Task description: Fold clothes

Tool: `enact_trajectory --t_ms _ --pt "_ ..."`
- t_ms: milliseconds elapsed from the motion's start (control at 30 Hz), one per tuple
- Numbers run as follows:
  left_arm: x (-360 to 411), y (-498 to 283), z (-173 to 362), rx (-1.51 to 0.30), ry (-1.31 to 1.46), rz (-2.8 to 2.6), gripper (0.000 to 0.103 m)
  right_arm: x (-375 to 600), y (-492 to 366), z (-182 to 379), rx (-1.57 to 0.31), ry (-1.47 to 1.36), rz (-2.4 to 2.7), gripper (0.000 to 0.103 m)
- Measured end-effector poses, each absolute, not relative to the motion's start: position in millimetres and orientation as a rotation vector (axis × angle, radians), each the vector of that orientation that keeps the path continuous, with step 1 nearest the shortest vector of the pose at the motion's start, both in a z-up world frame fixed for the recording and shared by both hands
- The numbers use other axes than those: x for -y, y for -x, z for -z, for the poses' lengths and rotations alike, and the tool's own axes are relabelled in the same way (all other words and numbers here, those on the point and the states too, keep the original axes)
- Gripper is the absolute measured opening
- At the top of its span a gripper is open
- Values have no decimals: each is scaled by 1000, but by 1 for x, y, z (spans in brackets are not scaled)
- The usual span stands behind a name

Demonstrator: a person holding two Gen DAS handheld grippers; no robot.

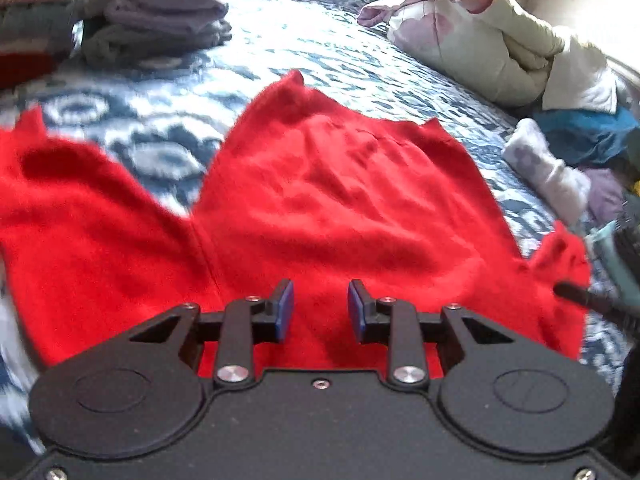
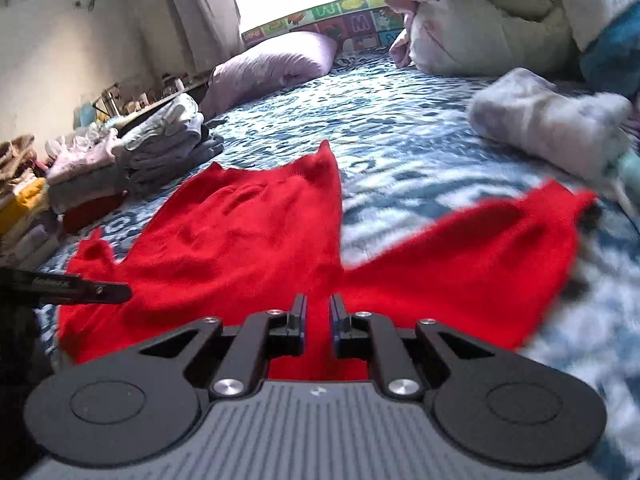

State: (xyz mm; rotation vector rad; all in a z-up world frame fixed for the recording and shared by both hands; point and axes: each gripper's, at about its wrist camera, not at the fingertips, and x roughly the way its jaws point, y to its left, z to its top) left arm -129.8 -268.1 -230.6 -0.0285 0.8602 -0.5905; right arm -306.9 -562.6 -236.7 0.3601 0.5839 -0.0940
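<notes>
A red knit garment (image 1: 320,200) lies spread on the blue and white patterned bed cover (image 1: 280,32), with one sleeve out to the left. It also shows in the right wrist view (image 2: 248,232), with a sleeve out to the right. My left gripper (image 1: 320,310) is open just above the near edge of the garment, nothing between its blue pads. My right gripper (image 2: 318,320) is nearly closed, a narrow gap between its fingers, over the near edge of the garment. I cannot tell whether it pinches cloth.
A stack of folded clothes (image 1: 156,20) stands at the far left; it also shows in the right wrist view (image 2: 160,148). A rolled quilt (image 1: 480,40) and loose clothes (image 1: 552,168) lie at the right. A lilac pillow (image 2: 272,64) lies at the bed's head.
</notes>
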Motion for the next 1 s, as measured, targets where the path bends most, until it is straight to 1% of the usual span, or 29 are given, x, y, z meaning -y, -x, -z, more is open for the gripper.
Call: enact_trajectory --t_ms 233,433,600,667,700,733,833,867,900,933,1000 --pt "285 77 220 -757 -98 622 28 566 211 219 -570 -322 97 15" --pt "315 22 219 -694 -171 687 28 574 147 222 -603 -298 92 15" --pt "333 -22 226 -696 -151 718 28 582 114 232 -637 -272 85 15" --pt "337 -41 236 -740 -144 694 28 589 103 241 -662 -268 110 14" --pt "336 -52 243 -770 -126 682 28 593 97 247 -680 -262 129 11" --pt "334 -61 250 -791 -96 678 28 598 92 255 -709 -266 150 2" --pt "321 -76 250 -825 12 711 28 613 94 258 -693 -358 148 0" --pt "317 -78 247 -821 31 721 28 616 96 256 -684 -382 146 1" --pt "316 -78 244 -807 35 724 28 614 96 252 -668 -374 146 3" --pt "317 -78 241 -795 31 726 28 612 96 248 -650 -360 147 13" --pt "320 -80 240 -790 22 732 28 605 92 241 -628 -326 129 13"
